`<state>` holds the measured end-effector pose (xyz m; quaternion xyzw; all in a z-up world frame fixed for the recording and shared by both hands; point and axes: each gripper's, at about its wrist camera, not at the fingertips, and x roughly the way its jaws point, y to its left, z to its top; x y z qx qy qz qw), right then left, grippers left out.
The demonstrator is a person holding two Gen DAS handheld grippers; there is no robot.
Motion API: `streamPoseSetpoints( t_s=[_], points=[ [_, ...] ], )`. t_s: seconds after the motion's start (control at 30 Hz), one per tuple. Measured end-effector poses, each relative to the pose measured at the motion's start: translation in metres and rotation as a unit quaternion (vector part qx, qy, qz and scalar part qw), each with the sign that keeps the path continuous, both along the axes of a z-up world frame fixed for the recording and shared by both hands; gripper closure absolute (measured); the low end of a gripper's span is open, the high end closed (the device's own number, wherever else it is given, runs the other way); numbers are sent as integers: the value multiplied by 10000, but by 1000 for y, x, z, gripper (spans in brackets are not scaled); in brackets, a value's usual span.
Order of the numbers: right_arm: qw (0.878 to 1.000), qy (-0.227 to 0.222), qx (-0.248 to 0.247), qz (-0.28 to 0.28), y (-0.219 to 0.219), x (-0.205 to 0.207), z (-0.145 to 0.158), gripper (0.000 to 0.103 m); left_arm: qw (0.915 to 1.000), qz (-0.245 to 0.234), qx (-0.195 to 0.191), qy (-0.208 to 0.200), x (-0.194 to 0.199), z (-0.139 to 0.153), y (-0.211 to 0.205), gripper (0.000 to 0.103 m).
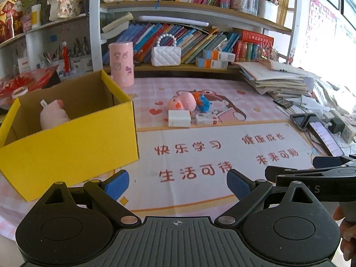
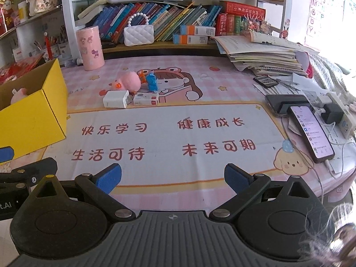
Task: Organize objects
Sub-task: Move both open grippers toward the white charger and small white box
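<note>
Black ribbed gripper (image 2: 173, 179) with blue finger pads (image 2: 110, 178).

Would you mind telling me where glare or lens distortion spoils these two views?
Left wrist view: window light blows out the right edge beyond the paper stack; fisheye bends the bookshelf. Right wrist view: the same glare washes out the upper right near the wall chart; the desk mat stays sharp.
</note>
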<state>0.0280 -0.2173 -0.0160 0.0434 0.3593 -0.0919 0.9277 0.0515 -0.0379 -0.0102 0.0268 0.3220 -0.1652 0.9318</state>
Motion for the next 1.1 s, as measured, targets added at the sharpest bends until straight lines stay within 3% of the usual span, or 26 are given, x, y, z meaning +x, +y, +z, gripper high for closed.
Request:
streamPoseSetpoints(
  t_s=[0.77, 1.1],
  points=[
    [9962, -69, -60, 869, -46, 79, 4, 6, 9986, 501, -145, 123, 52, -5, -49, 7],
    [9888, -230, 92, 1470, -71, 121, -5, 23, 9966, 745, 79, 331, 70, -11, -72, 7]
  ],
)
